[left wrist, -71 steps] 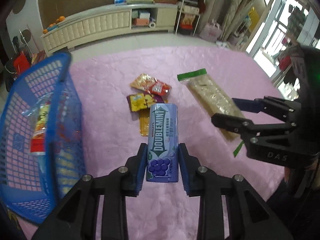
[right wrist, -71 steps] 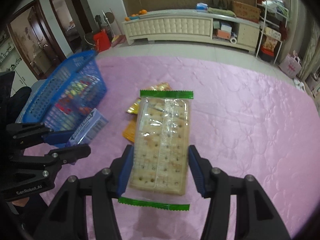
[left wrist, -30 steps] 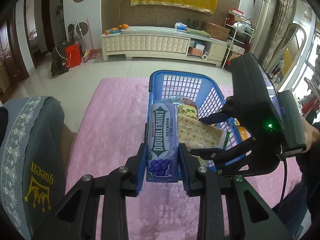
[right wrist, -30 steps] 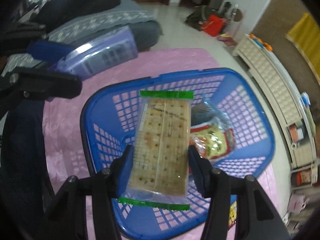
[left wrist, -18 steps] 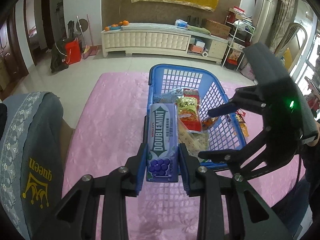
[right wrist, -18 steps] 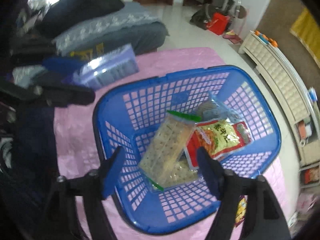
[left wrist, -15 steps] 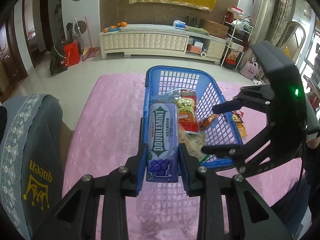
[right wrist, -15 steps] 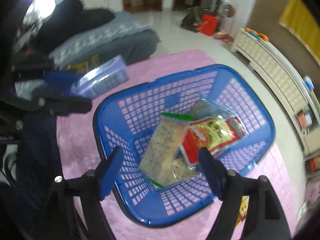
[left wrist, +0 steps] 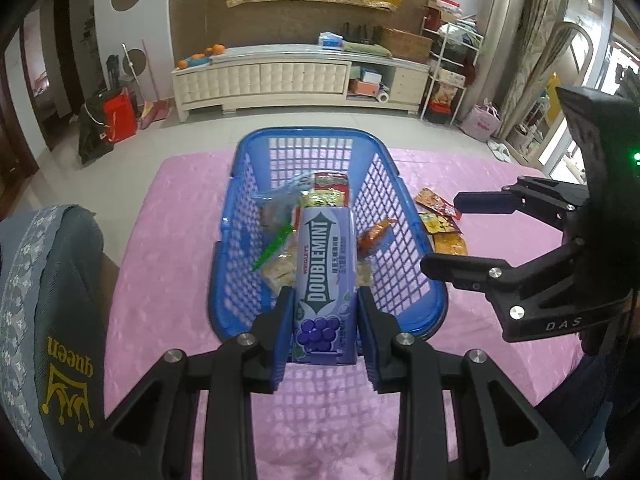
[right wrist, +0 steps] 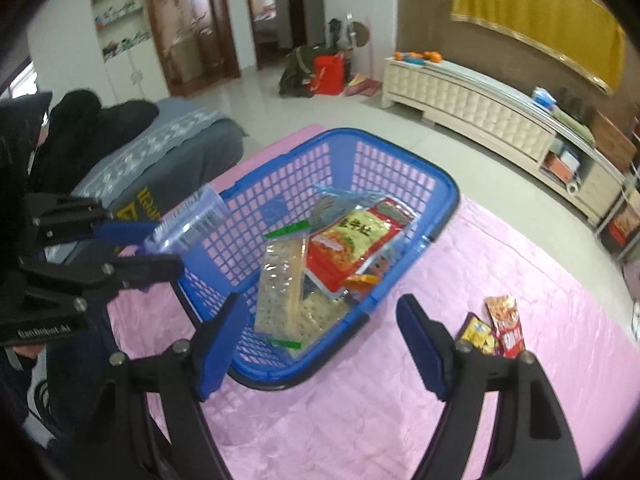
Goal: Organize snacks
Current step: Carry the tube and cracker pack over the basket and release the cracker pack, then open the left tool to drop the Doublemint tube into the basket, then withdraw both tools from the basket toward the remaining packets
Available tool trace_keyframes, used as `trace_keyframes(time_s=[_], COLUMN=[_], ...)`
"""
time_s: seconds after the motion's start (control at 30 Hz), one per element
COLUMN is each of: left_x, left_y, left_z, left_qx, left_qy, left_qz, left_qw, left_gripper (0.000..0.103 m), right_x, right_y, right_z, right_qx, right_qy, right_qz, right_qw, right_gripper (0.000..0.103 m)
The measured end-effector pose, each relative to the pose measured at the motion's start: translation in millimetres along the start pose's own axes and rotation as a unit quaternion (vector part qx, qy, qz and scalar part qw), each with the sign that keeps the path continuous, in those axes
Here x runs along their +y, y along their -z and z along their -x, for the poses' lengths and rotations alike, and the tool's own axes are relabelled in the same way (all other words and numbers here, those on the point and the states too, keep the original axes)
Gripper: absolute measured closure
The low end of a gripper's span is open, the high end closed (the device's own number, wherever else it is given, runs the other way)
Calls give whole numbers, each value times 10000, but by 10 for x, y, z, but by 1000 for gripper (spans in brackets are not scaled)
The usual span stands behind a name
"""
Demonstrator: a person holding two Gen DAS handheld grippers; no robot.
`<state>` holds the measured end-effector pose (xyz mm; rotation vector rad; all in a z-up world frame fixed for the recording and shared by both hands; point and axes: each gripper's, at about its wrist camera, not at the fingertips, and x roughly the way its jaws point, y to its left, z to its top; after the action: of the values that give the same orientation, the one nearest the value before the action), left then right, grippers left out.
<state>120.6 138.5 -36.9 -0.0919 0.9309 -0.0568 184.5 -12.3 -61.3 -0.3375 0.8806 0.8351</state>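
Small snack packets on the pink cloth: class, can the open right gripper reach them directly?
Probably yes. The right gripper is open and empty, and the small snack packets lie uncovered on the pink cloth, outside the blue plastic basket.

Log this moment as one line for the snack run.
left gripper: shut on Doublemint gum pack, over blue basket | right gripper: open | cracker pack: in basket | small packets: on pink cloth
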Motion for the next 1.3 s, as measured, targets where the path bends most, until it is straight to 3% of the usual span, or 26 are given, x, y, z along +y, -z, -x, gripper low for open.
trace_keyframes(time_s=[0.1, 0.43, 1.03, 1.27, 1.3], left_x=[-62, -29, 123, -19, -57], left_y=[-25, -82, -9, -41, -49], left_z=[-85, -373, -485, -187, -147], left_qx=[45, 240, 402, 105, 68], left_qy=[73, 48, -20, -74, -91], left_qz=[-75, -267, -116, -360, -401], left_qw=[9999, 9993, 9991, 9993, 9991], left_gripper=[74, 74, 73, 42, 41], right_x=[-99, -204, -31, -60, -66], right_y=[49, 187, 167, 172, 174], right_z=[-1, -175, -254, -63, -30], right_qx=[-27, 185, 226, 63, 35], right_qy=[232, 396, 441, 402, 402], right_qz=[-407, -1027, -998, -1080, -1083], right_qw=[9989, 9938, 9938, 9933, 9933], right_gripper=[23, 23, 23, 23, 23])
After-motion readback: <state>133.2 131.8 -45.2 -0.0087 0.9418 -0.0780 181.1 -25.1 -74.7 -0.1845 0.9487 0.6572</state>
